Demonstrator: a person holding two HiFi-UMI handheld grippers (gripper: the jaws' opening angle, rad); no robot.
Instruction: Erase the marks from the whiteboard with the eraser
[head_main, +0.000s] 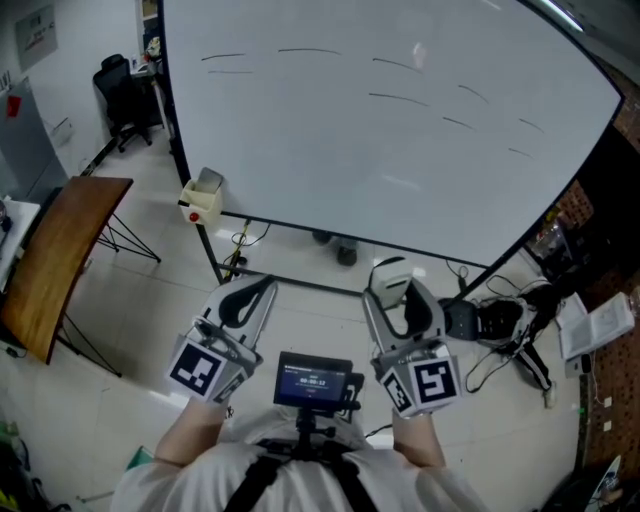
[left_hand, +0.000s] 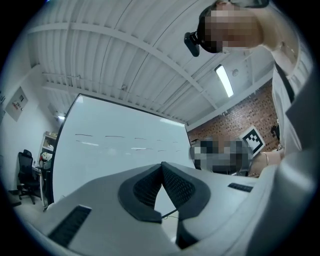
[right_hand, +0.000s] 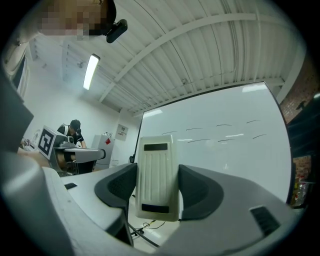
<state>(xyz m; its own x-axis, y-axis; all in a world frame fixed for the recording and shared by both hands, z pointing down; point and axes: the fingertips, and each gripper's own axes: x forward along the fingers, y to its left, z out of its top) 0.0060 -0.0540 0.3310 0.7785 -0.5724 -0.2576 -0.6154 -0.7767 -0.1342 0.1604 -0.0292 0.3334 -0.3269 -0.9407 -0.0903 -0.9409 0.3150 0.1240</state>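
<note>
**Eraser in the right gripper, strokes on the board**

Nearest the person, a small screen (head_main: 313, 380) sits on a chest mount between the two wrists. At 11 o'clock from it, the left gripper (head_main: 256, 291) has its jaws pressed together at the tips, with nothing between them. At 1 o'clock, the right gripper (head_main: 392, 283) clamps the cream eraser (head_main: 389, 271) by its long sides. The eraser stands upright, clear of the board.

On the floor at 3 o'clock lies a tangle of dark cables (head_main: 505, 325). At 9 o'clock leans a wooden tabletop (head_main: 60, 255).

Farther off, at 10 o'clock from the left gripper, a small cream box (head_main: 203, 198) hangs by the lower left corner of the whiteboard (head_main: 400, 170). What it holds cannot be made out. Short dark marks (head_main: 310, 50) run along the far top of the board. A black office chair (head_main: 120, 95) stands beyond, at 11 o'clock.
</note>
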